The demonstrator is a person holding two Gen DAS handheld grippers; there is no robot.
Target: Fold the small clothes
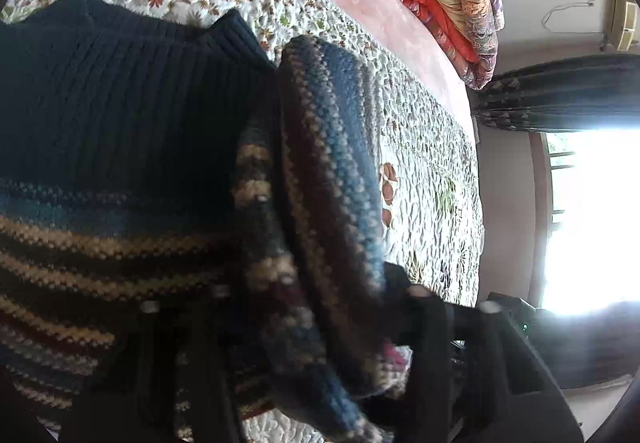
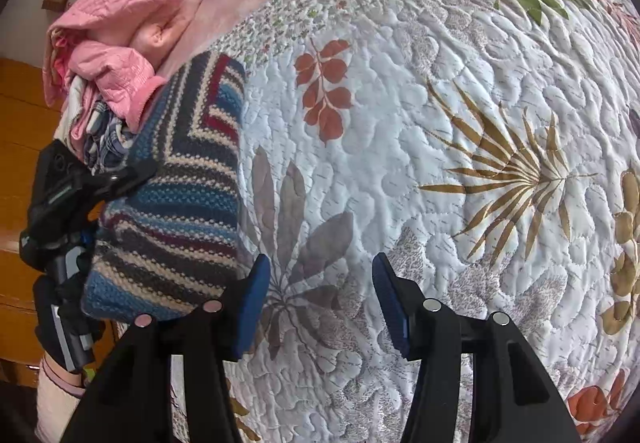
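A white quilted bedspread [image 2: 400,163], puckered with stitching and printed with rust, tan, grey and green leaves, is covering the bed and filling most of the right wrist view. A striped knitted sweater [image 2: 180,203], chunky in blue, cream, maroon and dark bands with a ribbed navy collar, is lying near the bedspread's left edge, partly bundled and folded over on itself. Behind it, a heap of pink quilted clothes [image 2: 120,31] is resting on a pink blanket. The left gripper [image 2: 116,183] is reaching in from the left, clamping a fold of the sweater, and in its own view the knit is pressing right up against the lens. The right gripper [image 2: 318,303] is hovering just beside the sweater, over bare quilt, its blue-padded fingers [image 2: 252,303] standing wide apart, holding nothing.
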